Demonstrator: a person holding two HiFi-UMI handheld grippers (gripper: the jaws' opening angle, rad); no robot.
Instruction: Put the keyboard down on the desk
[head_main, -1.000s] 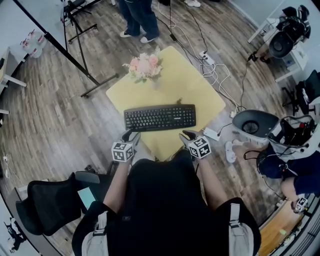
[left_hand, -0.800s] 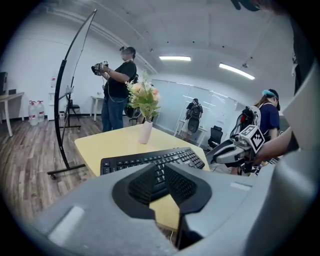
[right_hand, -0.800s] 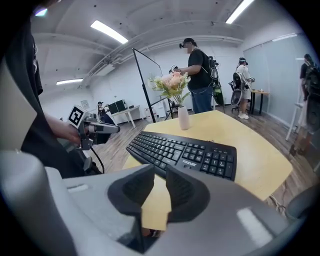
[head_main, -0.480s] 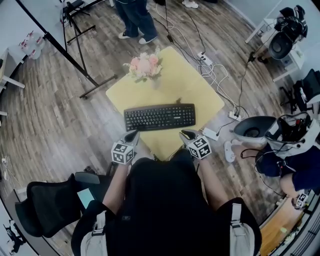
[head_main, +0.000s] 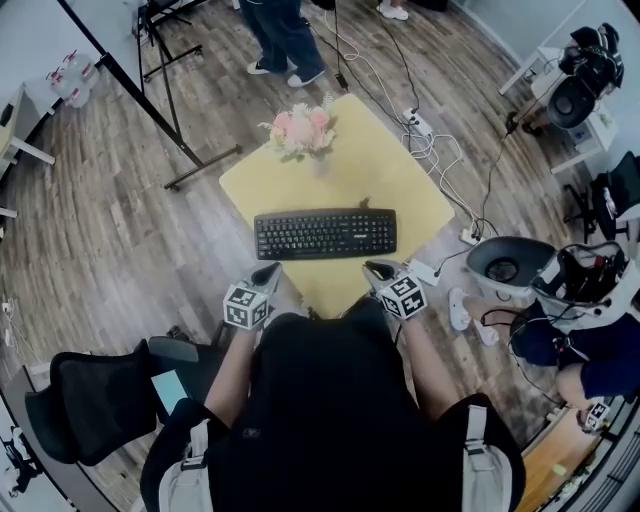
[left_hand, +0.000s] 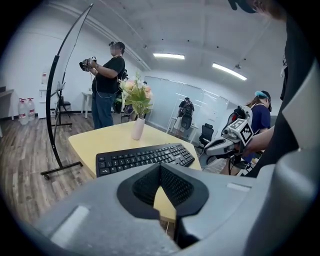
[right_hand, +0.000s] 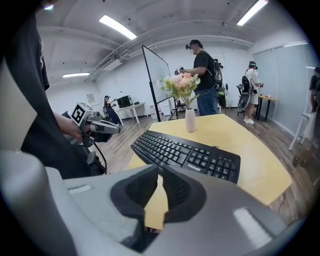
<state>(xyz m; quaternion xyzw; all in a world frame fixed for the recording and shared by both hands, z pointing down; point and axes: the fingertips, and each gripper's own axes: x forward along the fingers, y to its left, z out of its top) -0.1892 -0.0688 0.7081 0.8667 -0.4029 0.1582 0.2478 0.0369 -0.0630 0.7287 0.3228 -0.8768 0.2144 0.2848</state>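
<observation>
The keyboard (head_main: 325, 233) lies flat on the yellow table (head_main: 400, 190), at 12 o'clock from both tools and touching neither. The left tool (head_main: 266, 275) and right tool (head_main: 378, 269) have just closed, pressed together on nothing. The placing looks done; what remains is probably only drawing back toward 6 o'clock.

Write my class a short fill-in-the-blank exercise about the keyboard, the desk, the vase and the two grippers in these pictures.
1. The black keyboard lies flat on the ______ desk.
2. Beyond the keyboard, on the same desk, stands a vase that holds ______.
3. The left gripper and the right gripper hang short of the keyboard, each with its jaws ______ and nothing between them.

Missing words: yellow; flowers; shut
</observation>
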